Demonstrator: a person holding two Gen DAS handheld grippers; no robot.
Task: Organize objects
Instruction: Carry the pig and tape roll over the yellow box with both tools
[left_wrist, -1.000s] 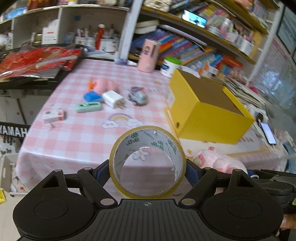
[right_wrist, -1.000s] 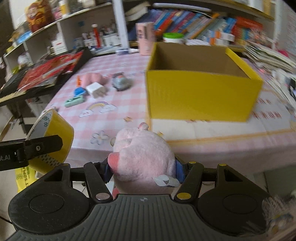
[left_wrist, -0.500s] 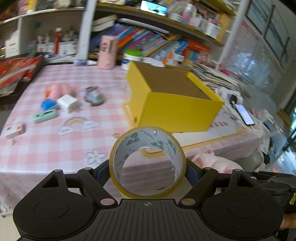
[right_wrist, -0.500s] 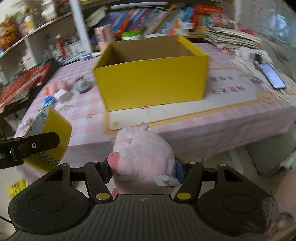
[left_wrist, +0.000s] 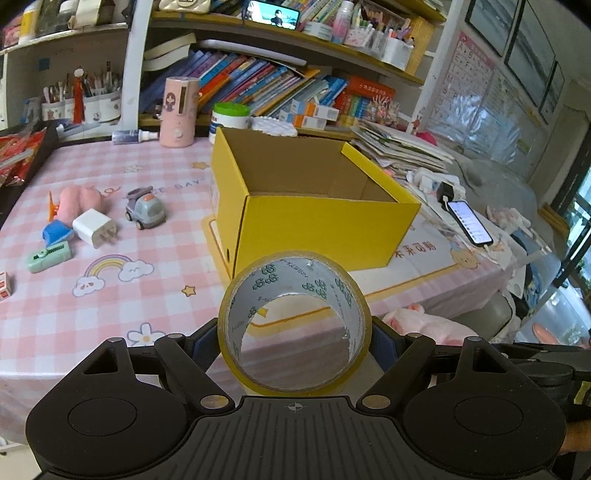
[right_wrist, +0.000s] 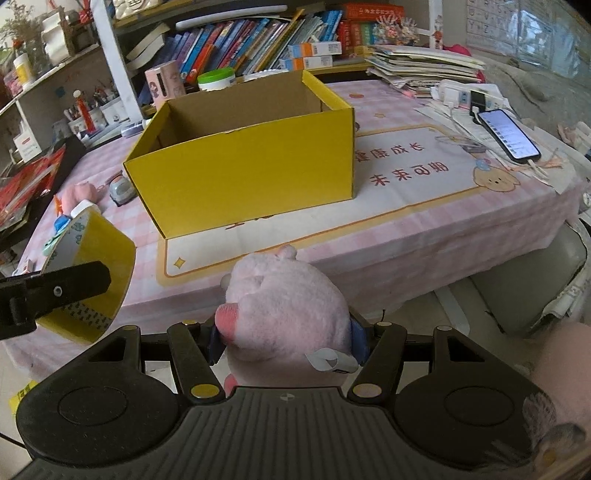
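My left gripper (left_wrist: 294, 338) is shut on a roll of yellowish packing tape (left_wrist: 293, 321), held upright in front of the table's near edge. My right gripper (right_wrist: 286, 338) is shut on a pink plush toy (right_wrist: 286, 312). An open yellow cardboard box (left_wrist: 310, 206) (right_wrist: 243, 162) stands empty on the pink checked table (left_wrist: 110, 295), just beyond both grippers. In the right wrist view the tape roll (right_wrist: 88, 273) and a left finger (right_wrist: 55, 291) show at the left. The plush toy (left_wrist: 421, 323) peeks in at the right of the left wrist view.
Left of the box lie a toy truck (left_wrist: 144, 208), a white charger plug (left_wrist: 94, 227), a pink toy (left_wrist: 79, 199), a blue item (left_wrist: 55, 232) and a green stapler-like item (left_wrist: 50, 256). A phone (left_wrist: 469, 223) charges at the right. Bookshelves (left_wrist: 258, 92) rise behind.
Both grippers swung rightward along the table's front with their loads. The yellow box has shifted from the right toward the middle of each view; the small toys moved off to the left.
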